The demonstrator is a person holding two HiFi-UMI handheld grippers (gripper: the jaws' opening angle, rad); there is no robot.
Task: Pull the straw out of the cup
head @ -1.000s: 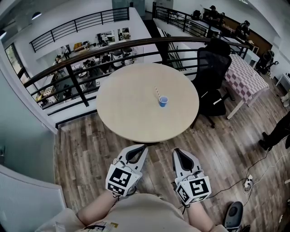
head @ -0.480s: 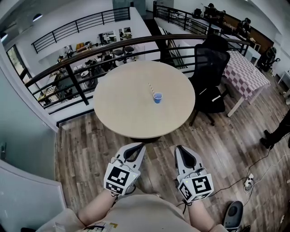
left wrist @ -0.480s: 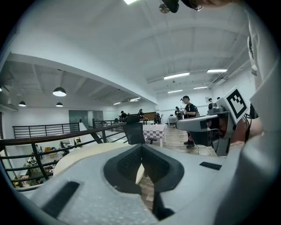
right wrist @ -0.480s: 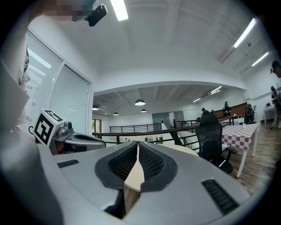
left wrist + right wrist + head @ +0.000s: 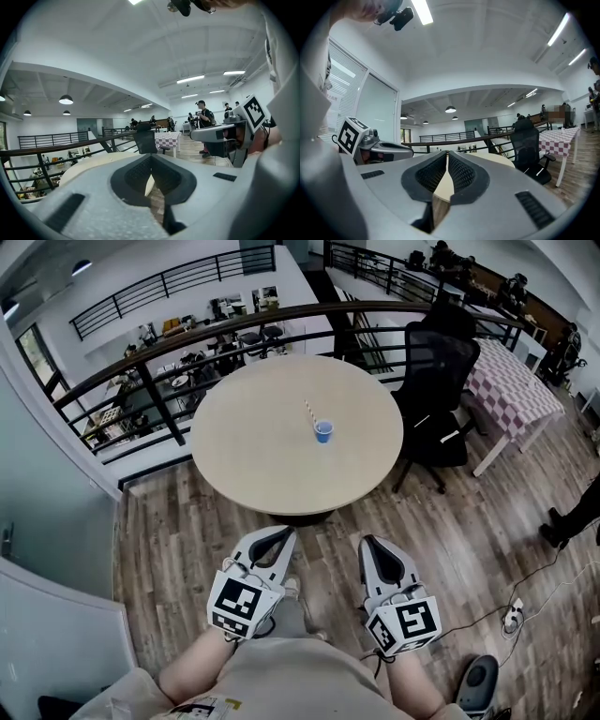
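A small blue cup [image 5: 323, 431] stands near the middle of a round beige table [image 5: 253, 446]. A striped straw [image 5: 310, 412] leans out of it toward the back left. Both grippers are held low near my body, over the wooden floor and well short of the table. The left gripper [image 5: 284, 532] [image 5: 151, 157] is shut with nothing between its fingers. The right gripper [image 5: 367, 542] [image 5: 447, 153] is also shut and empty. Each gripper view shows the other gripper alongside, the right one [image 5: 225, 136] and the left one [image 5: 379, 150]. The cup does not show in either gripper view.
A black office chair [image 5: 441, 381] stands against the table's right side. A dark railing [image 5: 169, 362] curves behind the table over a drop to a lower floor. A checkered table [image 5: 516, 390] is at the far right. Cables and a power strip [image 5: 511, 617] lie on the floor at right.
The table and cup have shifted slightly up and left in the head view. Both grippers stay shut and low in front of my body.
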